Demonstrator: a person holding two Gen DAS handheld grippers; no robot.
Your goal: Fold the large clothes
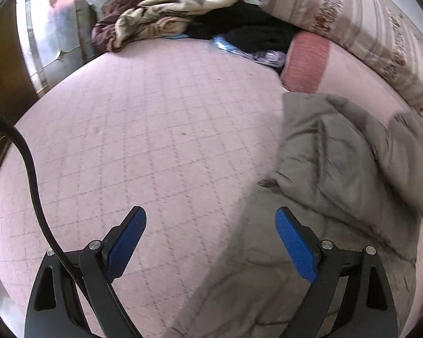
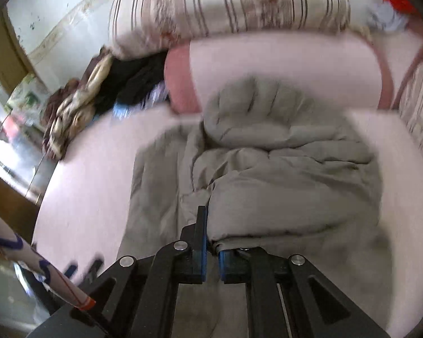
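Note:
A large grey padded garment lies crumpled on a pink quilted bed. My left gripper is open and empty, its blue pads spread wide above the bed at the garment's left edge. In the right wrist view the garment is bunched in thick folds. My right gripper is shut on a fold of it, the fabric pinched between the blue pads and draped over the right finger.
A heap of brown, beige and black clothes lies at the far edge of the bed. A pink pillow and a striped quilt sit behind the garment. A person's patterned sleeve shows at lower left.

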